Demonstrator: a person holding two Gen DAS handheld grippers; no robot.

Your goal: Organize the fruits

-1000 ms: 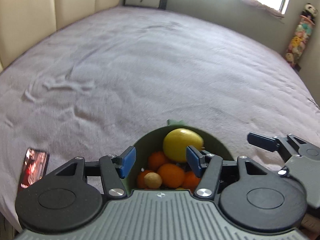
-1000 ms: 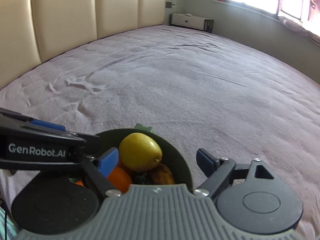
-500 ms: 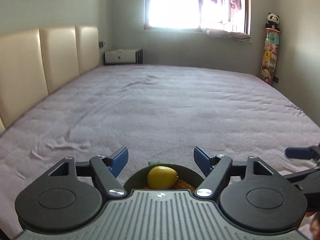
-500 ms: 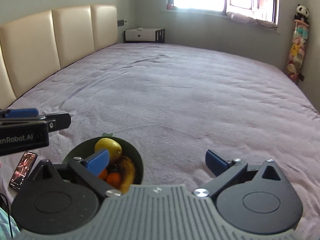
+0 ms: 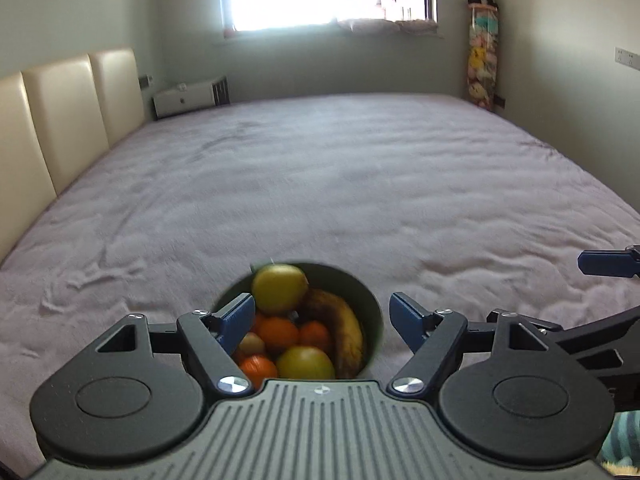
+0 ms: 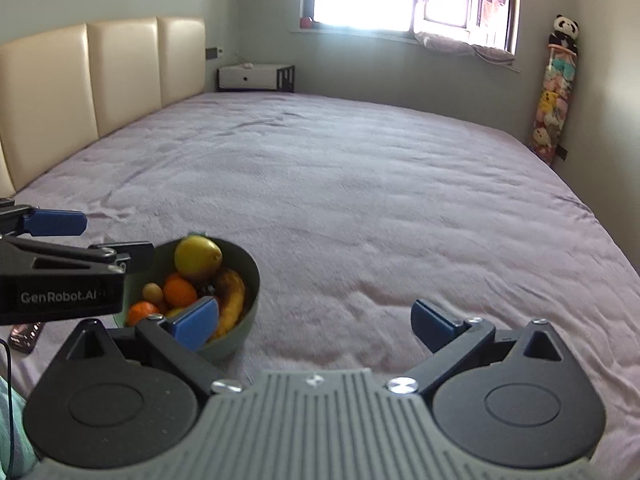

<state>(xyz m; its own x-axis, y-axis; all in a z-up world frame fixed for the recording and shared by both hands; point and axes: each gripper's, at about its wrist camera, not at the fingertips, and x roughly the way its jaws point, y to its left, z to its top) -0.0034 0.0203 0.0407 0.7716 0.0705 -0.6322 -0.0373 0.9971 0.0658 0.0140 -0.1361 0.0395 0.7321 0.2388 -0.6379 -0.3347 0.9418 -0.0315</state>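
A dark green bowl (image 5: 366, 300) sits on the bed near its front edge, full of fruit: a yellow lemon (image 5: 279, 288) on top, a browning banana (image 5: 344, 328), several oranges (image 5: 278, 332) and a yellow-green fruit (image 5: 306, 362). My left gripper (image 5: 322, 316) is open and empty just above and in front of the bowl. The bowl shows at lower left in the right wrist view (image 6: 246, 272). My right gripper (image 6: 316, 320) is open and empty, to the right of the bowl over bare blanket.
The purple blanket (image 6: 360, 200) covers the wide bed. A cream padded headboard (image 6: 80, 80) runs along the left. A white nightstand (image 6: 256, 76) and a window stand at the back. A phone (image 6: 24, 336) lies at the bed's front left edge.
Both grippers have pulled back and tilted up from the bowl, so the room and window now show. The bowl and its fruit have not moved. Both grippers stay open.
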